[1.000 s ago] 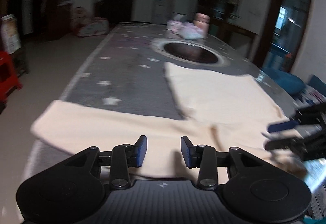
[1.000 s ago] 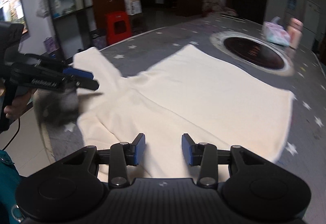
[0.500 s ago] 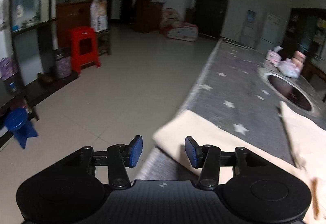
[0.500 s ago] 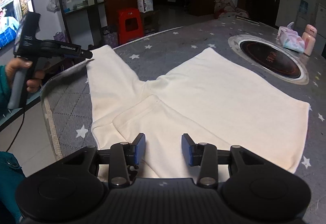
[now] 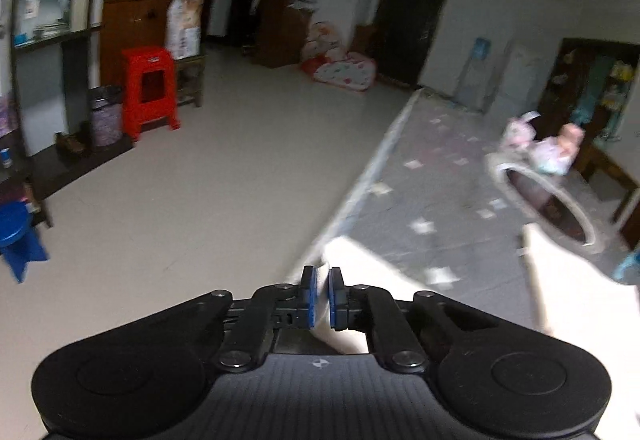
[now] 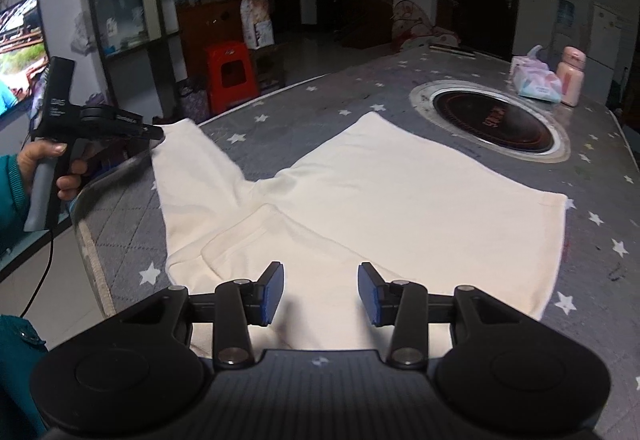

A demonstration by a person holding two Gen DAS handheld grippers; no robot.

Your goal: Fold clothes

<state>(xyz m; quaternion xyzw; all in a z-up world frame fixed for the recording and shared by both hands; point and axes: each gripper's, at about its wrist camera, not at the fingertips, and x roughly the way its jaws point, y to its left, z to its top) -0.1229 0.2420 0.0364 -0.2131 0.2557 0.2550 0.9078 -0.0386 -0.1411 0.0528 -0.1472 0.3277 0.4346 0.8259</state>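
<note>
Now | left gripper (image 5: 320,294) – pinched on cream shorts (image 6: 360,199) hem | right gripper (image 6: 320,294) – wide apart, holding nothing

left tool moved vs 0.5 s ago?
Yes. In the right wrist view the left tool has closed in on the shorts leg end by the table edge, and now pinches it.

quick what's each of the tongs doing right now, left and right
Left tongs: closed on the end of the cream shorts leg.
Right tongs: open, holding nothing, above the shorts' waist end.
</note>
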